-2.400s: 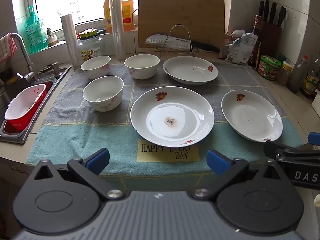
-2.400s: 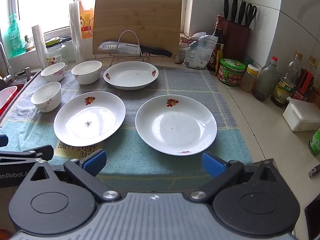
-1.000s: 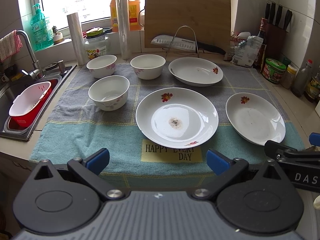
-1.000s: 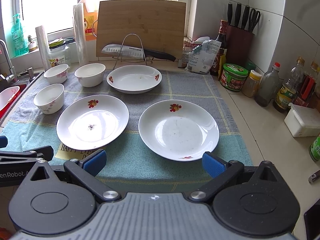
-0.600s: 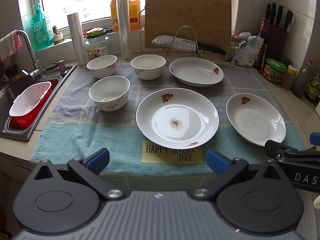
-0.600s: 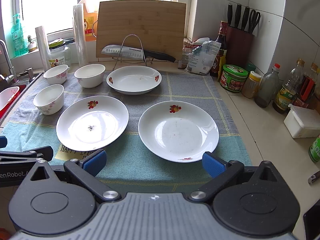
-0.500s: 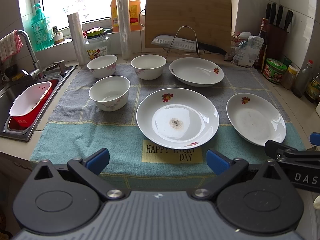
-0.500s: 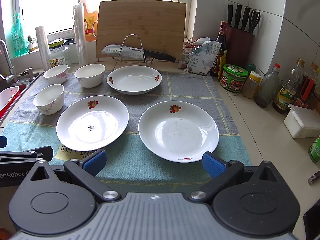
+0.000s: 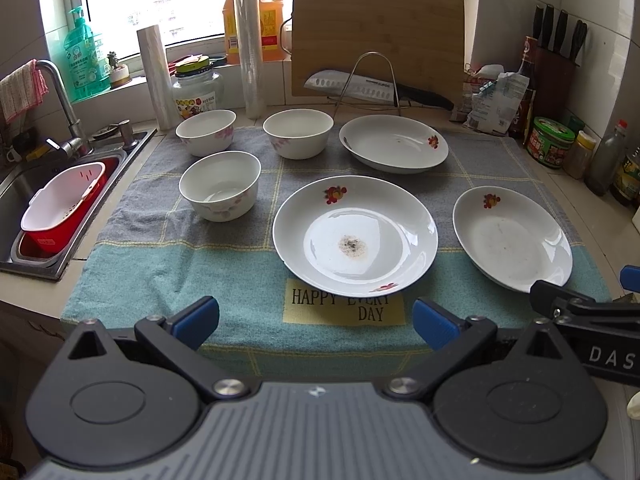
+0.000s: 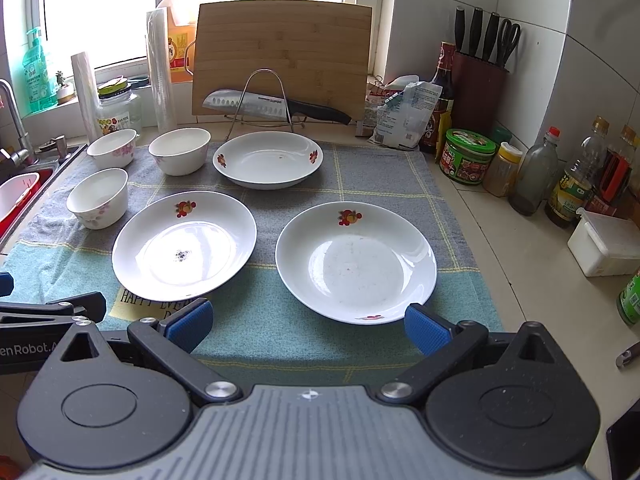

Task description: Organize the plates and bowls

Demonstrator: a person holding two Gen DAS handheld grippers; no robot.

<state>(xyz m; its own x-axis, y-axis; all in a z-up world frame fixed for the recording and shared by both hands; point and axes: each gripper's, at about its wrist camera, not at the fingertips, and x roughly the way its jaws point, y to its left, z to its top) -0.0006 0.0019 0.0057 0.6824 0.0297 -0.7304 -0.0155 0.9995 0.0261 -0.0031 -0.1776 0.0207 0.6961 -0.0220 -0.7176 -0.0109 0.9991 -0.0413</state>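
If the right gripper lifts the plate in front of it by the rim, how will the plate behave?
The plate looks glazed, so probably stiff but slippery. Held by one edge, it may tilt. It is likely fragile.

The left gripper (image 9: 316, 318) and the right gripper (image 10: 307, 326) are both wide open, side by side, at the near edge of the towel (image 9: 240, 312), holding nothing.

A bamboo cutting board (image 9: 378, 38) leans upright against the back wall, with a cleaver (image 9: 360, 90) resting on a wire rack (image 9: 370, 80) in front of it. On the right, a knife block (image 10: 478, 88) stands behind a green-lidded jar (image 10: 466, 156) and several bottles (image 10: 534, 176). On the left, a red and white basket (image 9: 60, 208) sits in the sink (image 9: 10, 188), beside what may be two film rolls (image 9: 248, 44).
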